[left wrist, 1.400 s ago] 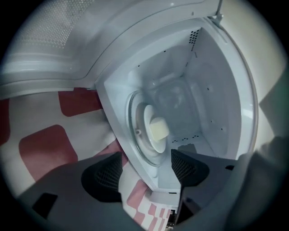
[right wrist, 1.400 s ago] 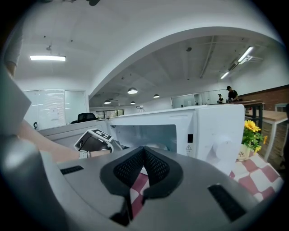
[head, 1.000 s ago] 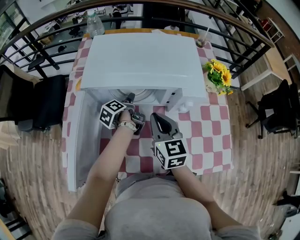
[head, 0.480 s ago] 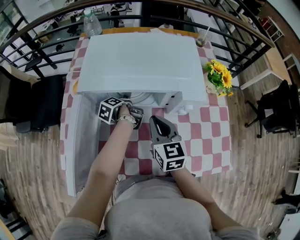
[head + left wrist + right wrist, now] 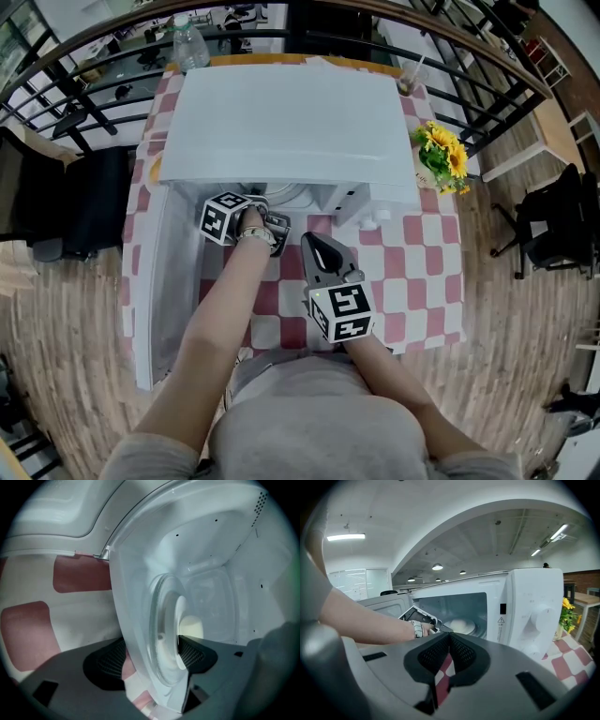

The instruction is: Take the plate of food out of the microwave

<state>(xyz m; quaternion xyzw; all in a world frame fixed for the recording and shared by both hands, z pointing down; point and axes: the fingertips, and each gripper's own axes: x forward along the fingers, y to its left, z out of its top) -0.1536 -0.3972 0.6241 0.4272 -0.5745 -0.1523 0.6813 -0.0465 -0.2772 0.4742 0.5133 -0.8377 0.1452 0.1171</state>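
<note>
The white microwave (image 5: 281,122) stands on a red-and-white checked table with its door (image 5: 169,281) swung open to the left. Inside, a white plate (image 5: 181,637) with pale food (image 5: 193,626) rests on the glass turntable (image 5: 161,620); the right gripper view also shows this plate (image 5: 461,626). My left gripper (image 5: 149,658) reaches into the opening at the front sill, jaws open, one pad beside the plate's rim; I cannot tell if it touches. From above, the left gripper (image 5: 262,202) goes under the microwave's top. My right gripper (image 5: 450,641) hovers in front, shut and empty, and shows in the head view (image 5: 315,240).
A vase of sunflowers (image 5: 439,155) stands right of the microwave. A water bottle (image 5: 190,45) and a cup with a straw (image 5: 405,82) sit behind it. The control knobs (image 5: 541,618) are on the microwave's right panel. A black chair (image 5: 75,202) is left of the table.
My left gripper has dipped a little further into the microwave opening and rolled slightly. The right gripper has stayed where it was.
</note>
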